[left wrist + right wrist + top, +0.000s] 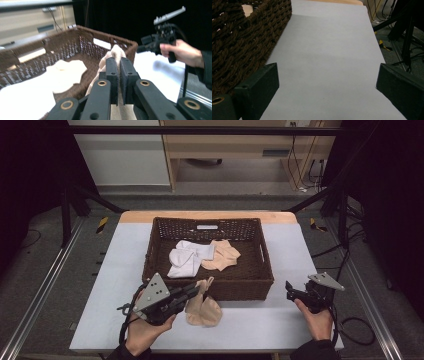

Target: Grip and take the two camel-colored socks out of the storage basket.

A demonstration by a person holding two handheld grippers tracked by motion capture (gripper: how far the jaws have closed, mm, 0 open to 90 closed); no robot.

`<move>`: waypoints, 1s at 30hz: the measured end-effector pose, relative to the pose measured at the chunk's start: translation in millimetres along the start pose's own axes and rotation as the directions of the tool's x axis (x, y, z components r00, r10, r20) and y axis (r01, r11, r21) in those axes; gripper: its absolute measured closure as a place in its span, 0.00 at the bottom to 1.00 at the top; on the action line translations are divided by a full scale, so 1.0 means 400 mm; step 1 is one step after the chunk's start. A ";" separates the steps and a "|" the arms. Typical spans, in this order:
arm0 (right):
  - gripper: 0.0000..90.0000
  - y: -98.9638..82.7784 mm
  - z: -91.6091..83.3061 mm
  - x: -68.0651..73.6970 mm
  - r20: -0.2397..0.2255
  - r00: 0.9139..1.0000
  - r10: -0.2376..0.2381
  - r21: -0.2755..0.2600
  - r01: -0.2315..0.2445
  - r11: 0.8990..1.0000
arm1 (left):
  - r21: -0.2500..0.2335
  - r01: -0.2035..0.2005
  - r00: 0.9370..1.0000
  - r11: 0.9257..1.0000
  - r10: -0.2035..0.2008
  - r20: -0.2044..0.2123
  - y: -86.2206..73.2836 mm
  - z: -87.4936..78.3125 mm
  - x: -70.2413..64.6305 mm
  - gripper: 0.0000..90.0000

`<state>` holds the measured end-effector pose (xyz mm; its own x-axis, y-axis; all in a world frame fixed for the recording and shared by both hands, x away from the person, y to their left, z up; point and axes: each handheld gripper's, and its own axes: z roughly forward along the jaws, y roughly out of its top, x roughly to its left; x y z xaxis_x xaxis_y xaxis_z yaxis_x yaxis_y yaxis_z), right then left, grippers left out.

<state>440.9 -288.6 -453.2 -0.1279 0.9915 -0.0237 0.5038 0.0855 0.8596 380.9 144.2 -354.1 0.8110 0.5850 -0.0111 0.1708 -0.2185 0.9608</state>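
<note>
Near the front wall of the brown wicker basket (pixel 220 287), my left gripper (pixel 197 290) has its fingers (pixel 112 75) pinched tight on the upper end of a beige sock (pixel 204 309); the rest of that sock bunches on the grey tabletop (pixel 280 320), just in front of the basket and touching its near side. From the left gripper view the sock's cuff (pixel 117 51) pokes up between the closed fingers, with the basket rim behind it. Inside the basket lie a white sock (pixel 186 257) toward the left and another beige sock (pixel 222 256) to its right, the two touching. My right gripper (pixel 292 292) rests over the tabletop to the right of the basket, well apart from the socks, its fingers (pixel 257 87) spread wide with bare tabletop between them.
</note>
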 end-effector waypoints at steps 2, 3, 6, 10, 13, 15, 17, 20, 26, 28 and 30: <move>0.05 -0.001 0.001 0.000 -0.001 1.000 -0.001 0.002 0.001 1.000 | 0.036 0.009 1.000 0.999 -0.010 0.015 -0.030 0.013 -0.007 0.95; 0.05 -0.001 0.001 0.000 0.000 1.000 -0.005 0.003 0.005 1.000 | 0.036 0.009 1.000 0.999 -0.010 0.015 -0.030 0.013 -0.007 0.95; 0.05 -0.004 0.003 0.004 -0.001 1.000 -0.005 0.012 0.005 1.000 | 0.100 0.010 0.999 0.995 -0.013 0.029 -0.077 0.036 -0.014 0.95; 0.05 -0.006 0.006 0.008 -0.005 1.000 -0.014 0.015 0.014 1.000 | 0.149 0.024 0.999 0.989 -0.029 0.030 -0.118 0.059 -0.011 0.95; 0.05 -0.009 0.011 0.010 -0.009 1.000 -0.021 0.026 0.021 0.999 | 0.177 0.040 0.998 0.983 -0.046 0.032 -0.150 0.078 -0.009 0.95; 0.05 -0.010 0.013 0.012 -0.012 1.000 -0.025 0.031 0.026 0.999 | 0.194 0.040 0.998 0.980 -0.047 0.032 -0.162 0.087 -0.010 0.95; 0.05 -0.011 0.014 0.014 -0.013 1.000 -0.028 0.034 0.028 0.999 | 0.224 0.036 0.998 0.974 -0.044 0.033 -0.185 0.104 -0.011 0.95; 0.05 -0.012 0.016 0.015 -0.012 0.999 -0.033 0.037 0.034 0.999 | 0.294 0.029 0.998 0.955 -0.042 0.039 -0.229 0.139 -0.014 0.95; 0.05 -0.014 0.019 0.016 -0.011 0.999 -0.040 0.047 0.040 0.998 | 0.331 0.032 0.998 0.943 -0.050 0.047 -0.264 0.169 -0.015 0.93; 0.05 -0.014 0.020 0.016 -0.010 0.999 -0.040 0.047 0.041 0.998 | 0.330 0.031 0.998 0.943 -0.050 0.048 -0.267 0.173 -0.016 0.90; 0.05 -0.015 0.021 0.017 -0.012 0.999 -0.040 0.052 0.040 0.998 | 0.320 0.023 0.998 0.947 -0.041 0.050 -0.266 0.171 -0.019 0.88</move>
<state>444.1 -281.6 -462.7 -0.1577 0.9861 -0.0520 0.5420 0.1304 0.8302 394.8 109.8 -475.2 0.8302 0.5536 -0.0648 0.3599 -0.4435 0.8209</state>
